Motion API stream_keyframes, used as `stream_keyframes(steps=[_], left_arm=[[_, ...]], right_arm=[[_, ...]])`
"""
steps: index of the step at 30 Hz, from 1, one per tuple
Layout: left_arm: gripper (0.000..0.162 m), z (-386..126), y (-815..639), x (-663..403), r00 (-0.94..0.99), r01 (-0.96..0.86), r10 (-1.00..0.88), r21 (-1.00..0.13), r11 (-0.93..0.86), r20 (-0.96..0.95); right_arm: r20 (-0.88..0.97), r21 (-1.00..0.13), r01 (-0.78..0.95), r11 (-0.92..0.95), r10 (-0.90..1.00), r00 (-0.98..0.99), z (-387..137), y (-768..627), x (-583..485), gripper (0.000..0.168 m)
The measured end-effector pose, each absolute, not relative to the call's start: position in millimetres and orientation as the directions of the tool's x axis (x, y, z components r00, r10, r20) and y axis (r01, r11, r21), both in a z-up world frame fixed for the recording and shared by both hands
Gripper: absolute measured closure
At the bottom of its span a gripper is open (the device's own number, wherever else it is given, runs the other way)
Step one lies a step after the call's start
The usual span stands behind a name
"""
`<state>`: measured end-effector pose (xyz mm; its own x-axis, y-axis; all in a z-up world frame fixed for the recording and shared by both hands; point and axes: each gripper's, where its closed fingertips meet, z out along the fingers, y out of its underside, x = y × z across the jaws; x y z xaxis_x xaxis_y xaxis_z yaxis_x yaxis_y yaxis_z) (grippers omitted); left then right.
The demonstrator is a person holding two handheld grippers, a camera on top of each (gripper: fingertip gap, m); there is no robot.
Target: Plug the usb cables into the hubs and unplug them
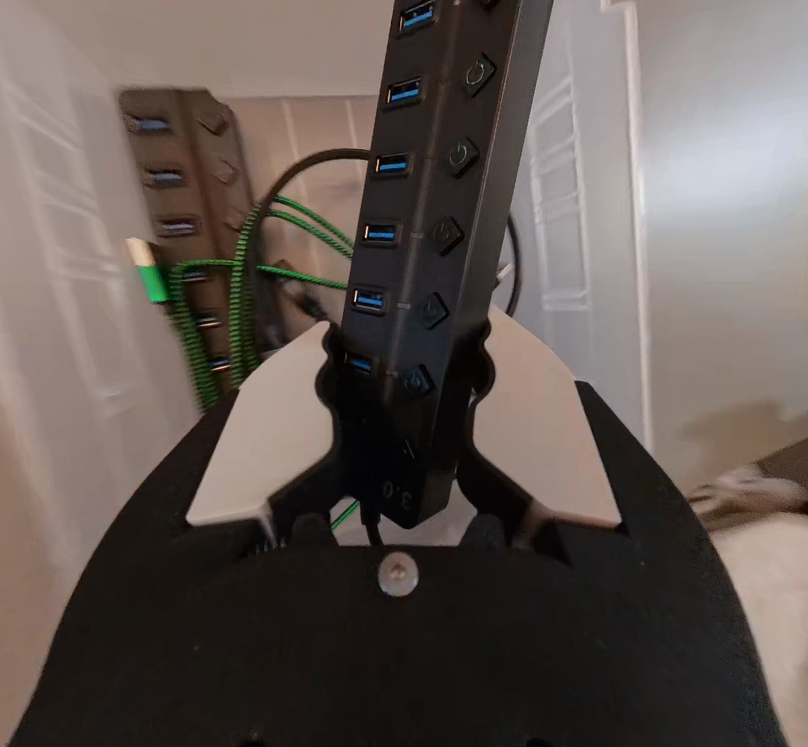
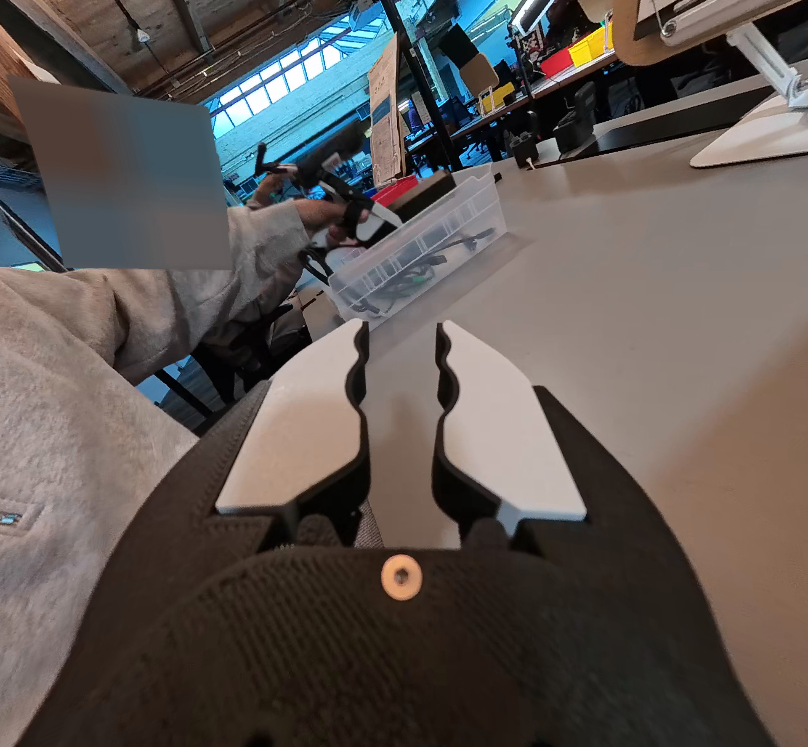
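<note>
My left gripper (image 1: 411, 323) is shut on the lower end of a black USB hub (image 1: 441, 166) with several blue ports and power buttons, and holds it upright inside a clear bin. No plug sits in its visible ports. A second hub (image 1: 183, 219) lies blurred behind at the left. A green braided cable (image 1: 245, 236) loops there, and its green plug (image 1: 148, 271) hangs free. My right gripper (image 2: 401, 328) is open and empty, low over the grey table (image 2: 612, 288). The left gripper (image 2: 371, 223) also shows farther off in the right wrist view, at the clear bin (image 2: 476, 219).
The clear bin holds black and green cables (image 2: 411, 275). A person's grey sleeve (image 2: 131, 332) fills the left of the right wrist view. A monitor stand (image 2: 752, 131) is at the far right of the table. A black cable (image 1: 301, 166) arcs behind the held hub. About 45 cm separates my left fingertips from my right.
</note>
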<state>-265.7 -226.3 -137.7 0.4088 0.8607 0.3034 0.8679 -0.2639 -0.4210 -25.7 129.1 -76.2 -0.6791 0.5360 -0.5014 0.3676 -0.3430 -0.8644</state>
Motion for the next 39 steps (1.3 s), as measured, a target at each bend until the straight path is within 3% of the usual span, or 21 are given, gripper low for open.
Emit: stream_keyframes(steps=[2,5,9,12,16,18,22,23,27,31,36,39], left_arm=[[0.099,-150.5,-214.9,-269.8,0.297,0.907,0.833,-0.410,-0.094,0.467],[0.099,-165.1,-206.5,-273.1,0.225,0.923,0.803,-0.386,0.007,0.553],[0.100,-162.1,-204.9,-268.7,0.373,0.865,0.858,-0.467,-0.183,0.355],[0.079,-138.5,-193.5,-265.4,0.420,0.838,0.820,-0.513,-0.185,0.390],[0.091,-103.9,-205.0,-281.2,0.410,0.799,0.811,-0.592,-0.099,0.417],[0.106,-96.8,-222.7,-293.5,0.404,0.773,0.842,-0.626,-0.106,0.357],[0.114,-97.7,-260.6,-326.3,0.347,0.729,0.925,-0.665,-0.161,0.157],[0.123,-100.8,-262.7,-332.3,0.355,0.728,0.927,-0.657,-0.196,0.118],[0.125,-127.9,-257.0,-352.4,0.352,0.785,0.936,-0.544,-0.295,0.000],[0.141,-154.2,-256.9,-376.4,0.265,0.842,0.963,-0.473,-0.259,-0.054],[0.136,-169.0,-266.9,-386.4,0.311,0.834,0.908,-0.378,-0.402,-0.280],[0.121,-187.0,-263.2,-372.6,0.340,0.875,0.911,-0.276,-0.398,-0.235]], right_arm=[[-0.498,-0.866,0.363,-0.343,0.539,-0.679,-74.8,130.1,-23.9,0.139],[-0.509,-0.859,0.359,-0.364,0.542,-0.669,-72.8,134.1,-23.0,0.139],[-0.529,-0.847,0.361,-0.391,0.545,-0.650,-72.9,139.6,-25.3,0.139],[-0.541,-0.839,0.376,-0.392,0.543,-0.642,-76.8,138.9,-27.7,0.139],[-0.545,-0.837,0.393,-0.380,0.537,-0.643,-80.5,133.8,-28.0,0.139],[-0.539,-0.842,0.393,-0.370,0.542,-0.645,-81.5,132.8,-27.8,0.139],[-0.546,-0.837,0.395,-0.379,0.540,-0.640,-81.6,134.1,-28.5,0.139],[-0.551,-0.834,0.397,-0.382,0.538,-0.638,-82.0,134.4,-28.9,0.139],[-0.552,-0.833,0.398,-0.383,0.538,-0.637,-81.9,133.5,-28.9,0.140],[-0.521,-0.853,0.368,-0.370,0.557,-0.647,-76.9,135.2,-26.4,0.141],[-0.516,-0.855,0.357,-0.376,0.563,-0.645,-74.8,142.7,-26.0,0.141],[-0.553,-0.830,0.372,-0.415,0.534,-0.639,-74.0,147.4,-26.7,0.141]])
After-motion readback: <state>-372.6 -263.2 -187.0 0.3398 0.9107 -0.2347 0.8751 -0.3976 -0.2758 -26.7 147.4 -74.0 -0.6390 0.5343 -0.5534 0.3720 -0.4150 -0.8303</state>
